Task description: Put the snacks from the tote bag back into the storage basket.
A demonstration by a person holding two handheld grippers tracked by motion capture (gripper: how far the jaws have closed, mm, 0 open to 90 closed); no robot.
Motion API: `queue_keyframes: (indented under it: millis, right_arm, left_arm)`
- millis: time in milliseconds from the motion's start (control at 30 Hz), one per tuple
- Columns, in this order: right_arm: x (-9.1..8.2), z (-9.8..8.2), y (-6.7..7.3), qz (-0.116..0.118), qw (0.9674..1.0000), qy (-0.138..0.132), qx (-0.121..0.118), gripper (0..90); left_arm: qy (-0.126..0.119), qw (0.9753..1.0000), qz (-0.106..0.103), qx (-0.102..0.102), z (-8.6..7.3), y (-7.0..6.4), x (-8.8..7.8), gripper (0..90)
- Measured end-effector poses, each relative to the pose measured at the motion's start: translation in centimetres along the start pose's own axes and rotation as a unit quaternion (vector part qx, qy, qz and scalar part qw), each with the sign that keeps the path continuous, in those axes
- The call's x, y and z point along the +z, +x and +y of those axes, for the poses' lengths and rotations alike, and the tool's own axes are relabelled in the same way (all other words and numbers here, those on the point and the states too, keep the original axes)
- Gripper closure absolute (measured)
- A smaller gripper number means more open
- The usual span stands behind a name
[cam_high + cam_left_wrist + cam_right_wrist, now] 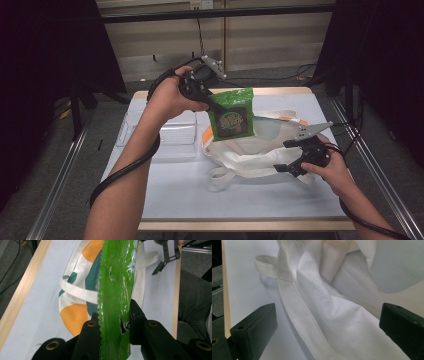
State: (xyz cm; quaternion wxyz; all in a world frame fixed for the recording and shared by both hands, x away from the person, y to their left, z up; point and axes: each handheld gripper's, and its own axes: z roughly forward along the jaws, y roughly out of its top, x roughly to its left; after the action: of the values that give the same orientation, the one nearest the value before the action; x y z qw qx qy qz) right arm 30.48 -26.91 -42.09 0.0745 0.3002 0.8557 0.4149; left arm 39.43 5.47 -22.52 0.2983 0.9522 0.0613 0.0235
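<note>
Currently the left gripper (209, 98), clamped on the green snack packet (231, 114), hangs it long-axis down above the tote bag (250, 150), whose cloth lies between the right gripper's (291, 155) wide-open jaws.

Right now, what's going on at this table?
A person is packing a white tote bag that lies on the table. The left tool is shut on a green snack packet and holds it in the air above the bag. The right tool is at the bag's near right edge with its jaws open around the cloth, not gripping it. A clear plastic container sits to the left.
</note>
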Motion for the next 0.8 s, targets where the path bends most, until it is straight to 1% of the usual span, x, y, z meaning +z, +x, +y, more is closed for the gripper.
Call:
queue_keyframes:
  millis: [33, 133, 233, 300, 367, 400, 467, 533, 567, 600, 633, 700, 733, 800]
  right_arm:
    - [0.0, 0.0, 0.0, 0.001, 1.0, 0.0, 0.001, 0.8]
    - [0.0, 0.0, 0.0, 0.002, 1.0, -0.001, 0.002, 0.8]
    - [0.0, -0.1, 0.0, 0.001, 1.0, -0.001, 0.003, 0.8]
    - [0.1, -0.1, -0.1, -0.001, 1.0, 0.0, 0.002, 0.8]
    - [0.1, -0.1, 0.0, 0.001, 1.0, 0.0, 0.003, 0.8]
    - [0.2, -0.1, 0.0, 0.002, 1.0, 0.0, 0.003, 0.8]
    - [0.2, -0.1, 0.0, 0.005, 1.0, 0.001, 0.001, 0.8]
    - [0.3, -0.1, 0.1, 0.004, 1.0, 0.003, 0.0, 0.8]
    - [0.2, -0.1, 0.1, 0.005, 1.0, 0.002, 0.0, 0.8]
    - [0.2, 0.0, 0.0, 0.004, 1.0, 0.002, -0.001, 0.8]
    - [0.2, 0.0, 0.1, 0.004, 1.0, 0.004, 0.001, 0.8]
    - [0.1, 0.2, 0.1, 0.003, 1.0, 0.002, -0.001, 0.8]
    - [0.0, 0.2, 0.1, 0.003, 1.0, 0.001, -0.002, 0.8]
    - [0.0, 0.3, 0.2, 0.001, 1.0, -0.001, -0.002, 0.8]
  left_arm:
    - [-0.001, 1.0, -0.001, -0.004, -0.1, 0.1, -0.2, 76.3]
    - [0.0, 1.0, 0.004, -0.002, -0.2, 0.3, -0.7, 76.3]
    - [0.002, 0.9999, 0.008, -0.009, -0.4, 0.4, -1.3, 76.3]
    - [0.003, 0.9999, 0.01, -0.005, -0.5, 0.6, -1.7, 76.3]
    - [0.003, 0.9999, 0.015, -0.006, -0.6, 0.7, -1.9, 76.3]
    - [0.005, 0.9998, 0.013, -0.01, -0.7, 0.7, -1.9, 76.2]
    - [-0.001, 0.9998, 0.017, -0.008, -0.9, 1.0, -2.1, 76.2]
    - [0.002, 0.9998, 0.016, -0.01, -1.0, 1.0, -2.2, 76.2]
    - [0.002, 0.9998, 0.018, -0.007, -1.0, 1.1, -2.2, 76.2]
    - [0.004, 0.9998, 0.017, -0.01, -1.1, 1.1, -2.3, 76.2]
    - [0.001, 0.9998, 0.018, -0.008, -1.1, 1.2, -2.4, 76.2]
    - [0.001, 0.9998, 0.017, -0.011, -1.2, 1.3, -2.6, 76.2]
    - [-0.001, 0.9998, 0.019, -0.006, -1.3, 1.5, -2.8, 76.2]
    - [0.003, 0.9997, 0.022, -0.008, -1.4, 1.5, -3.0, 76.2]
